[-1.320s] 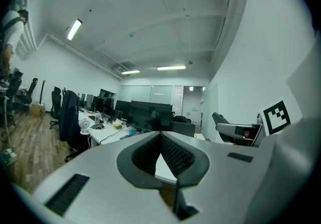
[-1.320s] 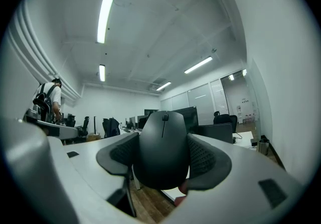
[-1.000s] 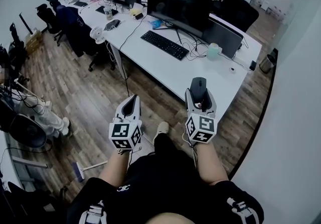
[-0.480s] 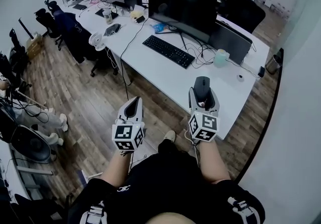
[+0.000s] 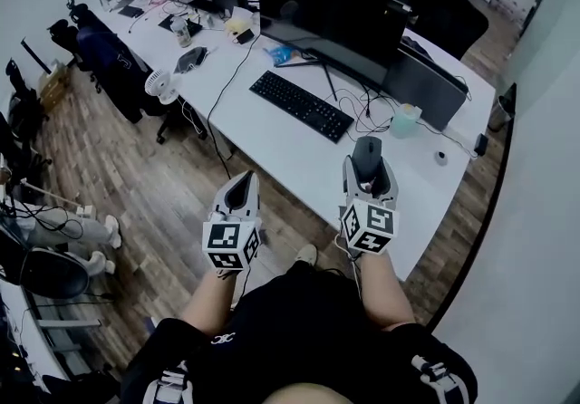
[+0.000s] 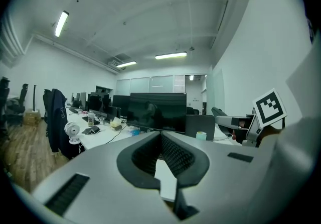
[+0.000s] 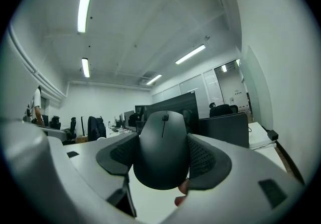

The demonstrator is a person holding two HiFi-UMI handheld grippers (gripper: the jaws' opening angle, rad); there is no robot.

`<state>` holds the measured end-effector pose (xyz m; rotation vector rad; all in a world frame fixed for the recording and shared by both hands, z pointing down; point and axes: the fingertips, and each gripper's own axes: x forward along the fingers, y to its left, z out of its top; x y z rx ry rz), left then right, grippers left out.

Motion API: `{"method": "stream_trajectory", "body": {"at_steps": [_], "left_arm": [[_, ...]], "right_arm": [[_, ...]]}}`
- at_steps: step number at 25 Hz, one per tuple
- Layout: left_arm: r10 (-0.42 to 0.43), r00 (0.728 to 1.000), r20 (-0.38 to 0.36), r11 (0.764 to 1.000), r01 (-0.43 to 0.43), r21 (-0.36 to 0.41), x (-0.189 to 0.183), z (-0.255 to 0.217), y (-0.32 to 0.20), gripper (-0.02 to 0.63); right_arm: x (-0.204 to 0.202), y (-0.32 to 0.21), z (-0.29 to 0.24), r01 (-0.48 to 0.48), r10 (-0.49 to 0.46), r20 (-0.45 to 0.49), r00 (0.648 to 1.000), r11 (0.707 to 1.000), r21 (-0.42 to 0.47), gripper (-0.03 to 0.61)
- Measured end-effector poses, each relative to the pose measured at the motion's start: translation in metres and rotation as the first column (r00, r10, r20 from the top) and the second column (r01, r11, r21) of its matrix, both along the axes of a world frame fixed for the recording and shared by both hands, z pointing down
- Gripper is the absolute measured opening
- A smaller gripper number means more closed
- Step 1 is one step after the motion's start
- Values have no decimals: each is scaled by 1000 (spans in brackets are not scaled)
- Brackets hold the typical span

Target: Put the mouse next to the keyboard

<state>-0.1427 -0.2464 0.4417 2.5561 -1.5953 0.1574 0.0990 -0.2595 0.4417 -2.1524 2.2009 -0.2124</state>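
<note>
A black mouse (image 5: 367,154) (image 7: 162,152) sits clamped between the jaws of my right gripper (image 5: 368,168), held over the near edge of the white desk (image 5: 299,144). The black keyboard (image 5: 301,105) lies on that desk, up and to the left of the mouse, in front of a wide dark monitor (image 5: 331,14). My left gripper (image 5: 240,193) (image 6: 160,155) hangs over the wooden floor short of the desk, its jaws shut with nothing between them.
A mint cup (image 5: 405,120), cables and a small white puck (image 5: 440,158) lie on the desk right of the keyboard. A second screen (image 5: 427,85) stands behind them. A desk fan (image 5: 159,85), office chairs and more desks run off to the left. A wall is close on the right.
I have come closer to the desk over the last second. Both grippers now sit nearer its front edge, the mouse still in the right one.
</note>
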Motion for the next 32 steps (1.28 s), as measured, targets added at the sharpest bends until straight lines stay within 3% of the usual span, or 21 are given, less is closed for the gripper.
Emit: {"method": "stream_trajectory", "body": {"at_steps": [8, 13, 23, 32], "left_arm": [[55, 998, 11, 998, -55, -7, 41, -1, -120, 12], [101, 995, 23, 995, -101, -16, 72, 3, -170, 12], [198, 980, 33, 979, -197, -46, 122, 16, -220, 12], [356, 934, 29, 933, -353, -67, 156, 34, -259, 12]], "right_arm": [[38, -105, 5, -50, 50, 14, 999, 999, -12, 314], [63, -148, 10, -82, 82, 23, 996, 996, -23, 314], [109, -173, 41, -179, 183, 37, 982, 979, -98, 314], [131, -186, 105, -301, 320, 35, 947, 918, -257, 314]]}}
